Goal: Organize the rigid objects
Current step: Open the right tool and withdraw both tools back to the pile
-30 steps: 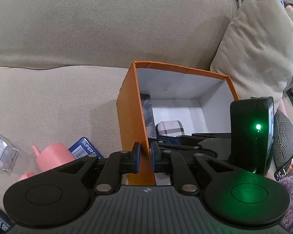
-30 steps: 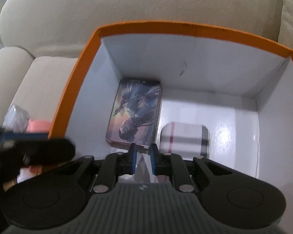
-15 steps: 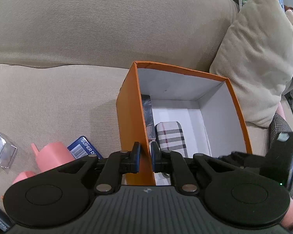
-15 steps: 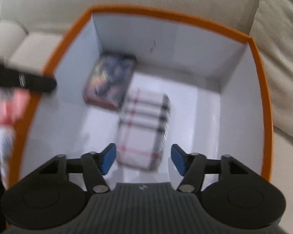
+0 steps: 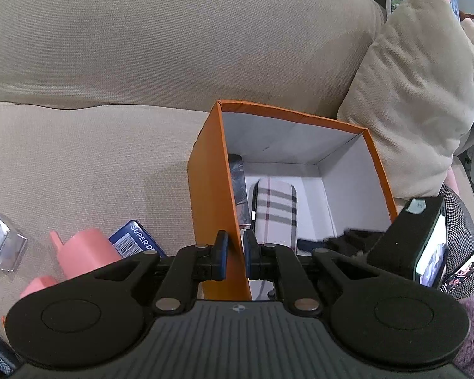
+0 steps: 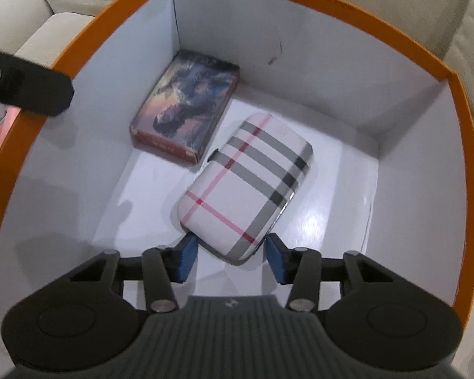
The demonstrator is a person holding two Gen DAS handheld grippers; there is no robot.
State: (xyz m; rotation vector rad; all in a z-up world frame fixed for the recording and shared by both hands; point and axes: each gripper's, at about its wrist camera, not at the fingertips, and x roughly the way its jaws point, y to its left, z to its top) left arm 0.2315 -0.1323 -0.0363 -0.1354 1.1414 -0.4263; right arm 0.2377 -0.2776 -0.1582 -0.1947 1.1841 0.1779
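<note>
Sofa seat: right gripper [image 6: 227, 254] fingers wide open, empty, straddling case [image 6: 246, 186] near end; long axis toward 1 o'clock. Left gripper [image 5: 233, 254] pinches box [image 5: 216, 195] wall.

- The box [image 6: 458, 145] is orange outside and white inside.
- The plaid case [image 6: 246, 189] is white with grey, black and red-pink stripes.
- The card box [image 6: 186, 110] carries a dark blue, orange and brown painted picture with a red-brown edge.
- The sofa [image 5: 142, 63] and the cushion [image 5: 420, 94] are beige.
- The cup [image 5: 85, 249] is salmon pink.
- The packet [image 5: 136, 243] is dark blue with white lettering and a barcode.
- Both grippers are black with blue pads [image 6: 186, 255].
</note>
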